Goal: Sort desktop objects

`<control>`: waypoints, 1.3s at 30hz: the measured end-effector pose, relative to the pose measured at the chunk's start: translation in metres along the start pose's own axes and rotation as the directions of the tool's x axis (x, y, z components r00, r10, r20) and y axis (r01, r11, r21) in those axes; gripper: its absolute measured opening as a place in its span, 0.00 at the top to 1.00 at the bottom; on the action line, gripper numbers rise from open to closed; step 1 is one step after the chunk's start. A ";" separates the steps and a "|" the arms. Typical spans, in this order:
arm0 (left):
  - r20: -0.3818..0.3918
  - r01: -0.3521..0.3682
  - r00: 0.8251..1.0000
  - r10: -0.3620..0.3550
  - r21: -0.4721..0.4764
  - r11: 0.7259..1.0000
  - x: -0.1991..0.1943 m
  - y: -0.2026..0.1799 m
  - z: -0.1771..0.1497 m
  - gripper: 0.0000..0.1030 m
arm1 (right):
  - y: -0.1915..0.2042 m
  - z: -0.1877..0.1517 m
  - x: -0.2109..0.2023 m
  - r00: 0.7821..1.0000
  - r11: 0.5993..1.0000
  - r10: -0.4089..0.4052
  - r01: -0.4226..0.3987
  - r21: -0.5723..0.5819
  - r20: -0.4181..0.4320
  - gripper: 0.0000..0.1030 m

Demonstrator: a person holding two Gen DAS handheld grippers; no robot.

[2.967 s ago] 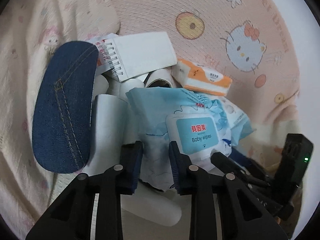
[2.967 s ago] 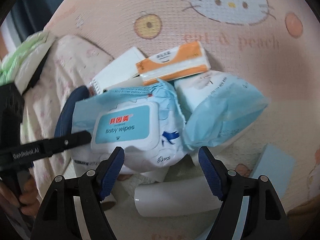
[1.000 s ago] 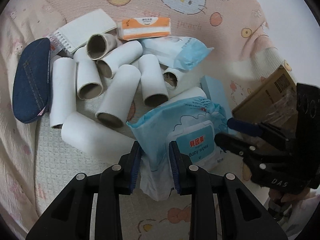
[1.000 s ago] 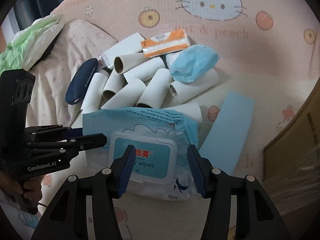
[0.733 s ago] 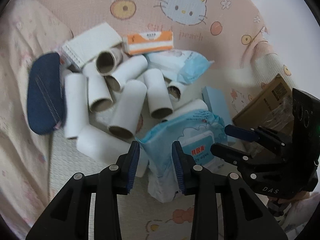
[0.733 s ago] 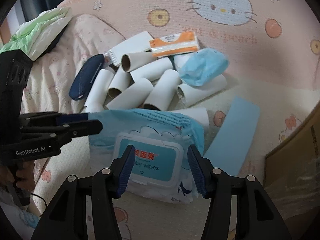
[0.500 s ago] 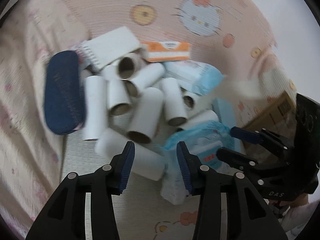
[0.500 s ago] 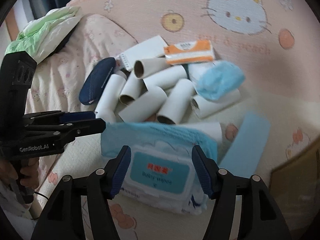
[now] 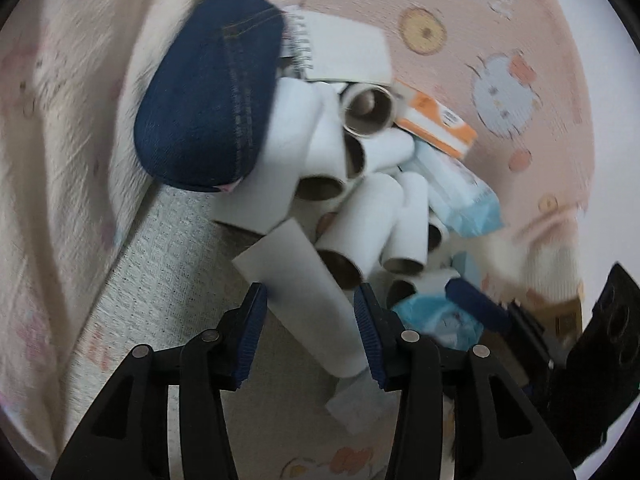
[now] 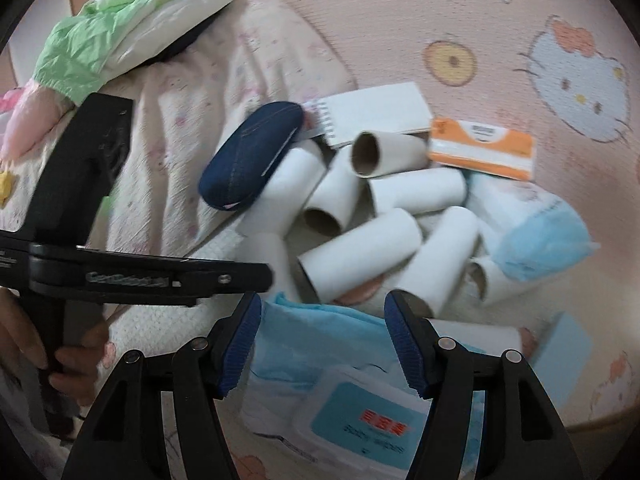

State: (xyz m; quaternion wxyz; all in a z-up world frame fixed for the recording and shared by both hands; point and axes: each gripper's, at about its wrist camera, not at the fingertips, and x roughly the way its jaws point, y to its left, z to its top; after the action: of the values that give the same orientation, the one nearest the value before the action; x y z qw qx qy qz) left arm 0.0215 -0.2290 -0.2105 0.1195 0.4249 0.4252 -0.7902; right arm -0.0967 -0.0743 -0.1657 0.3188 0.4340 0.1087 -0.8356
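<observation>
Heap of white cardboard tubes (image 10: 360, 248) blocks centre; bare cream textured mat (image 9: 160, 280) left of the heap stays passable.

Denim case (image 10: 251, 157) left of tube pile (image 10: 360, 240), notebook (image 10: 376, 114) behind

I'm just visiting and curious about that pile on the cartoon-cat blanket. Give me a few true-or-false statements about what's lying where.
1. The denim case lies beside the spiral notepad. True.
2. The orange tissue pack sits on the baby wipes pack. False: they lie apart, with cardboard tubes between them.
3. The right tool is clamped on a tube. False: it stands open above the wipes pack.
4. One long tube lies in front of the left tool. True.
</observation>
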 end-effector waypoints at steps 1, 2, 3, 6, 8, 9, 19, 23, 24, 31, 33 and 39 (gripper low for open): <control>-0.003 0.004 1.000 -0.004 -0.014 1.000 0.003 0.002 0.001 0.53 | 0.002 0.000 0.004 1.000 1.000 -0.002 0.002 -0.006 -0.005 0.40; -0.009 0.008 1.000 -0.008 -0.026 1.000 0.006 0.003 0.001 0.53 | 0.003 0.001 0.006 1.000 1.000 -0.004 0.004 -0.012 -0.010 0.40; -0.019 0.013 1.000 -0.014 -0.053 0.999 0.009 0.007 0.002 0.53 | 0.004 0.001 0.010 1.000 1.000 0.001 -0.001 -0.016 -0.019 0.40; -0.024 0.039 0.999 -0.042 -0.119 0.992 0.014 0.014 0.003 0.53 | 0.004 0.003 0.017 0.999 0.999 0.033 -0.033 -0.006 -0.037 0.40; -0.019 0.041 0.999 -0.043 -0.121 0.992 0.017 0.013 0.003 0.54 | 0.003 0.005 0.021 0.998 0.999 0.047 -0.047 0.007 -0.050 0.40; -0.014 0.039 0.999 -0.041 -0.107 0.993 0.017 0.011 0.003 0.54 | 0.002 0.005 0.022 0.997 0.998 0.054 -0.054 0.012 -0.056 0.40; -0.020 0.110 0.994 -0.109 0.049 0.993 0.020 -0.021 0.017 0.73 | -0.015 0.004 0.037 0.982 0.980 0.167 -0.155 0.124 -0.093 0.63; -0.021 0.127 0.992 -0.126 0.081 0.989 0.023 -0.035 0.021 0.74 | -0.022 0.004 0.040 0.979 0.968 0.192 -0.178 0.175 -0.068 0.64; -0.025 0.131 0.991 -0.130 0.082 0.988 0.023 -0.037 0.021 0.74 | -0.023 0.004 0.040 0.979 0.967 0.192 -0.178 0.181 -0.063 0.64; 0.024 0.039 0.999 -0.044 0.177 0.983 0.009 -0.046 0.019 0.68 | -0.026 0.007 0.023 0.990 0.974 0.138 -0.132 0.183 -0.018 0.64; 0.042 0.021 0.999 -0.029 0.184 0.983 0.003 -0.045 0.021 0.59 | -0.030 0.009 0.018 0.991 0.971 0.137 -0.134 0.197 -0.003 0.64; 0.060 0.034 0.997 -0.044 0.167 0.985 -0.004 -0.042 0.034 0.45 | -0.045 0.012 0.006 0.995 0.962 0.095 -0.095 0.255 0.012 0.62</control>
State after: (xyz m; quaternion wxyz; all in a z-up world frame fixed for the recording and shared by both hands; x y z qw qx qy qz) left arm -0.0188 -0.2303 -0.1738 0.0817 0.3998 0.3622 -0.8380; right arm -0.1353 -0.0476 -0.1676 0.3001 0.4762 -0.0206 -0.8263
